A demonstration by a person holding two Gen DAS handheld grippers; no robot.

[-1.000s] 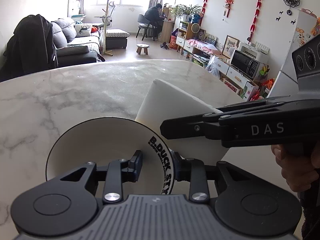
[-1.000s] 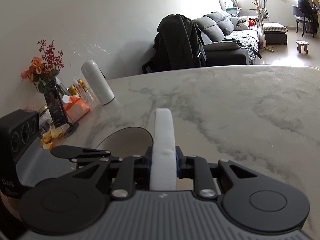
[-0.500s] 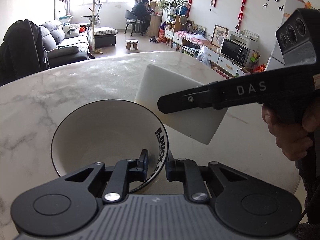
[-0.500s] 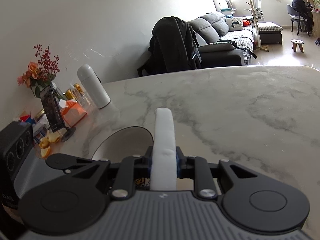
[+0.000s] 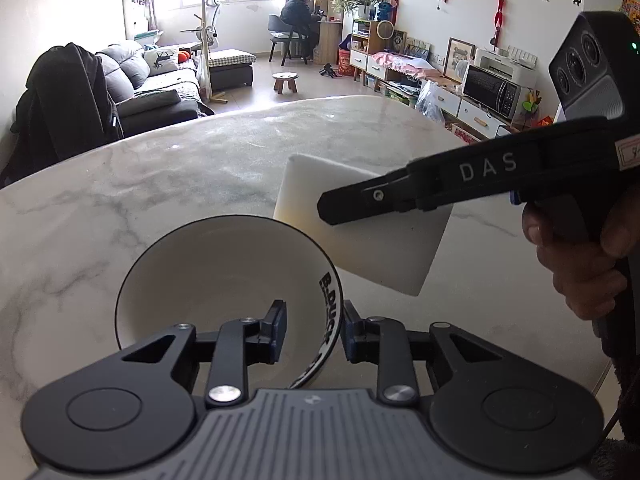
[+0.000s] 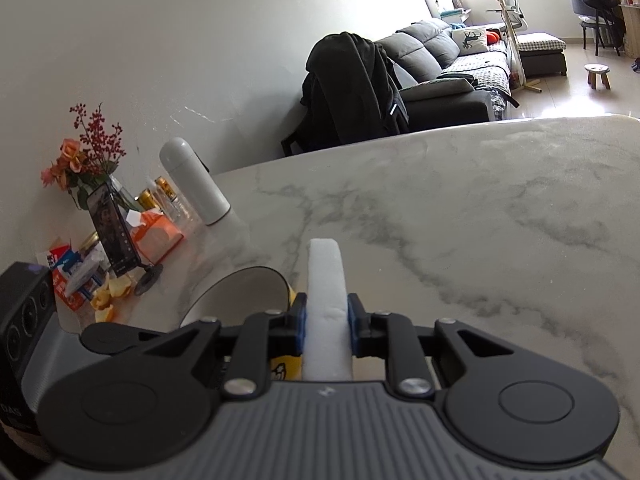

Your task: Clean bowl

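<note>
Left wrist view: the left hand-held gripper (image 5: 312, 330) is straddling the near rim of the bowl (image 5: 224, 280), one finger inside and one outside, and its jaws are opening, so the pads are standing clear of the rim with a visible gap on both sides. A second ago the bowl was tipped steeply with its mouth facing the camera and the sponge (image 5: 360, 232) was largely behind it; now the bowl is sitting lower and more upright on the surface (image 5: 160, 184), and the sponge is hanging just beyond the bowl's far right rim, outside it. The right hand-held gripper (image 5: 332, 210) is clamped on the sponge, with a hand (image 5: 576, 256) around its handle. I judge that the grip on the bowl is being reset and that wiping inside has yet to begin. Beyond the bowl, the marble surface is lying bare; past it are a sofa, a stool and a person seated at a desk.

Right wrist view: the right hand-held gripper (image 6: 326, 322) is pressing both pads into the sponge (image 6: 325, 280), which is pointing edge-on over the surface (image 6: 480, 216). The bowl (image 6: 240, 288) is sitting just left of the sponge, closer to it than before. Left of the bowl are a white flask (image 6: 192, 180), flowers, cans and a phone on a stand against the wall.
</note>
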